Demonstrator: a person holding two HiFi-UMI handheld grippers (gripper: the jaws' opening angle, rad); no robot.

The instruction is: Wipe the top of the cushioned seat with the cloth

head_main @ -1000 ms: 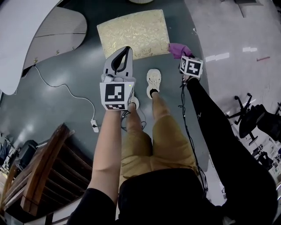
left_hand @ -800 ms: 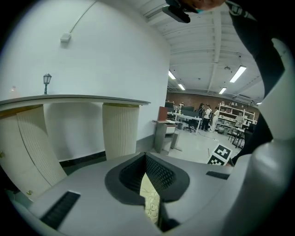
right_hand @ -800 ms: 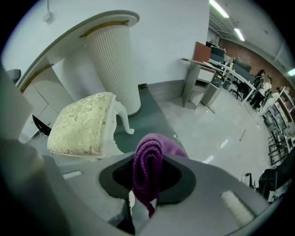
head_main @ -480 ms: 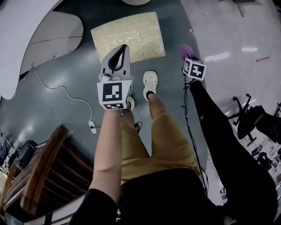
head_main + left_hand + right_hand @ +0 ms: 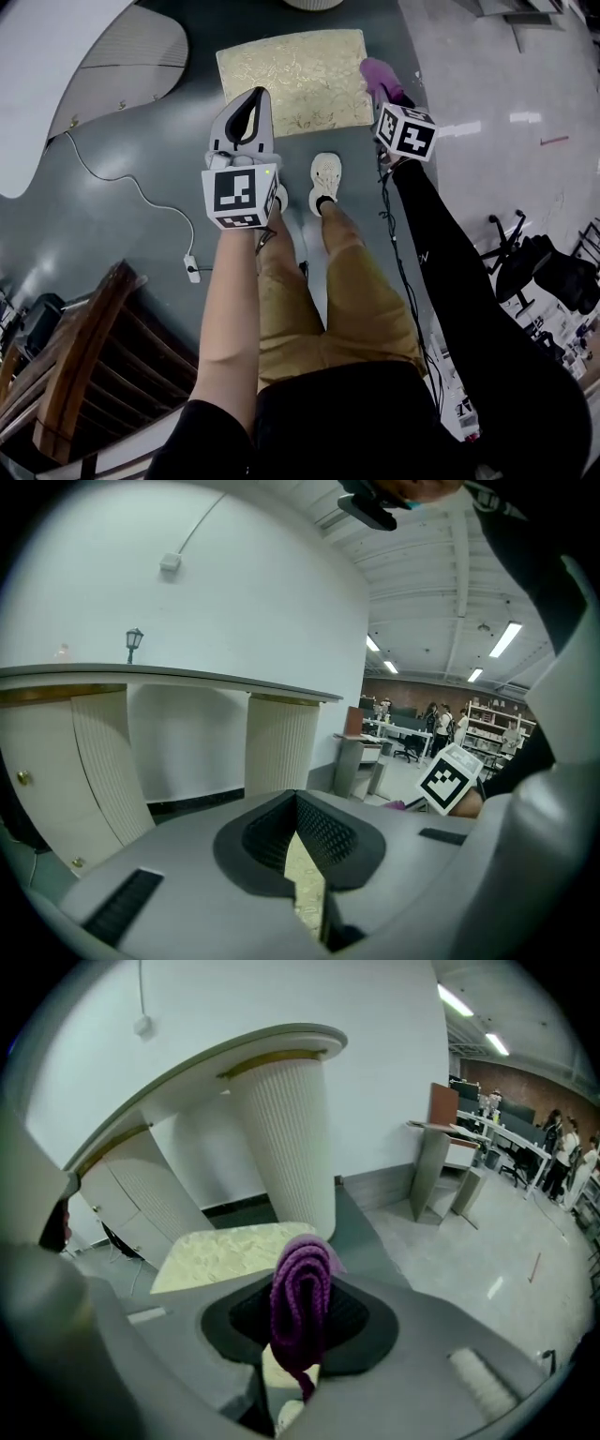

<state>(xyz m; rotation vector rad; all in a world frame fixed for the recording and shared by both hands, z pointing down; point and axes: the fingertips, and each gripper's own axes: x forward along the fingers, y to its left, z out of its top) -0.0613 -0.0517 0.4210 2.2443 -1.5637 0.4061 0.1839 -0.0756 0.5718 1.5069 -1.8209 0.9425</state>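
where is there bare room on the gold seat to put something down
The gold patterned cushioned seat is bare across its middle and far-left side. Crowded: its right edge, where the right claw holds the purple knitted cloth, and its near-left corner, where the left claw hovers. The grey floor between seat and white cable is bare too.

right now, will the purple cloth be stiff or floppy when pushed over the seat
Probably floppy: the purple cloth bulges in a folded loop from the right gripper. Likely light; its ribbed weave should grip, not slip.
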